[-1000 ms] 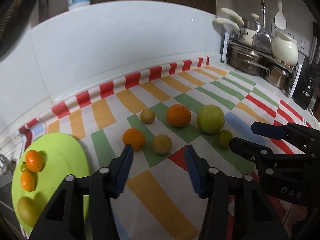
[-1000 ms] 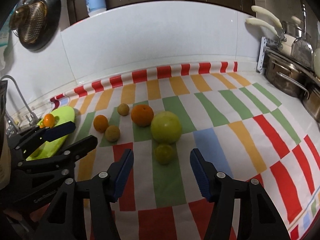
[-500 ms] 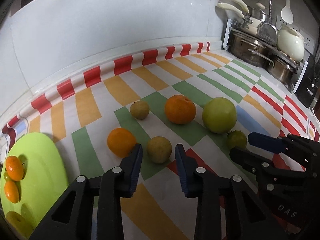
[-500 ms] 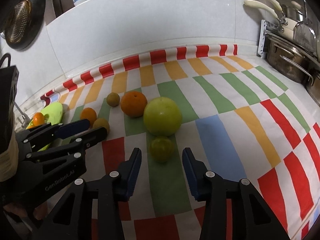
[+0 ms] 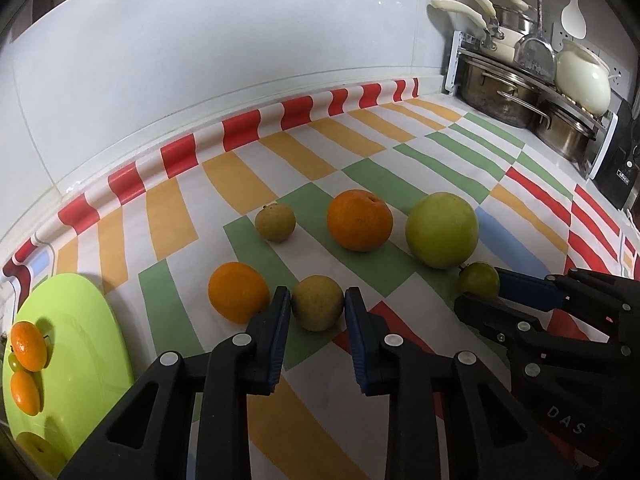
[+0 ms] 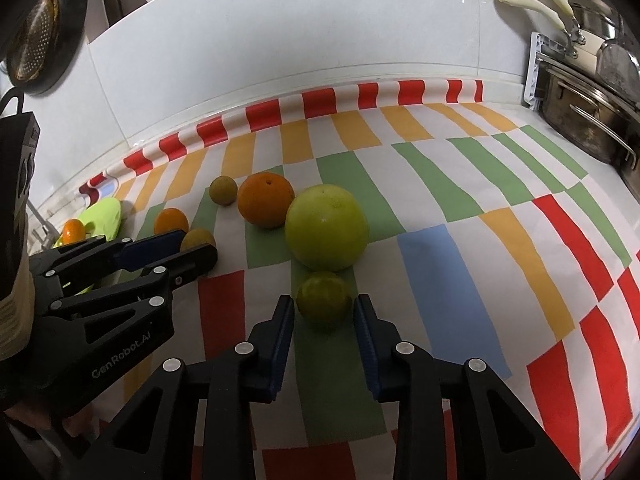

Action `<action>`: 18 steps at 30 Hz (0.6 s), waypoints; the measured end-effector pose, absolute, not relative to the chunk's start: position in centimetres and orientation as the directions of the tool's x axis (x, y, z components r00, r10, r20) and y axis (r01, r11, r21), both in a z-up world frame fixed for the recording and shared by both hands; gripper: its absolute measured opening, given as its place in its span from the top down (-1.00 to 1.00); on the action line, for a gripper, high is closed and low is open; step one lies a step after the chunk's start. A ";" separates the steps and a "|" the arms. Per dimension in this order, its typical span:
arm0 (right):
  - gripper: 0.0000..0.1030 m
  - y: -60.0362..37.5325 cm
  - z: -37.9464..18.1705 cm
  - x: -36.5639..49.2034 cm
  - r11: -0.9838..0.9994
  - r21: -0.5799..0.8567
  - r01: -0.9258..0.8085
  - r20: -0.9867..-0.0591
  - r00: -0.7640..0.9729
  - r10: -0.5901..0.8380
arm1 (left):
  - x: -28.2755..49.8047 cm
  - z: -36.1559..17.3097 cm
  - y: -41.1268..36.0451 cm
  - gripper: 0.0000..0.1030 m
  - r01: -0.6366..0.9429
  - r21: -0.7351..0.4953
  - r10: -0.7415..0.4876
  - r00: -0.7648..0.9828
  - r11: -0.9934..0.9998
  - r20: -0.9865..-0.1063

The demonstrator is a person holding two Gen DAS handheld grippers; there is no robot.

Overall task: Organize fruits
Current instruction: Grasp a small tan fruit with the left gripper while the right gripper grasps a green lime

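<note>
white tiled wall [image 5: 240, 52], striped cloth [image 6: 460, 168], pot rack [image 5: 520, 80].

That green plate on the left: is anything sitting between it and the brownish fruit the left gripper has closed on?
Yes. The small orange sits right beside the brownish fruit on the green plate side, so the left gripper should probably lift over it.
</note>
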State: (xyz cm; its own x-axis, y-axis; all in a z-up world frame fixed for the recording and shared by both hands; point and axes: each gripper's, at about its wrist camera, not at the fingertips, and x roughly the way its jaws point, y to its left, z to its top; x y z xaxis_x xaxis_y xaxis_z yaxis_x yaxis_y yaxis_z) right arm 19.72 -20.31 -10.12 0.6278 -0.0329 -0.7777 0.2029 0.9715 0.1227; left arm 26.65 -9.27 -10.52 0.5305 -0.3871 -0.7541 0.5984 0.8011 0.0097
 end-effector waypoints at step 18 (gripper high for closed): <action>0.45 -19.3 -7.9 18.5 0.982 0.123 0.145 -0.735 0.678 -0.008 | 24.2 -7.7 -7.8 0.46 0.576 0.004 -0.400 0.572 0.818 -0.716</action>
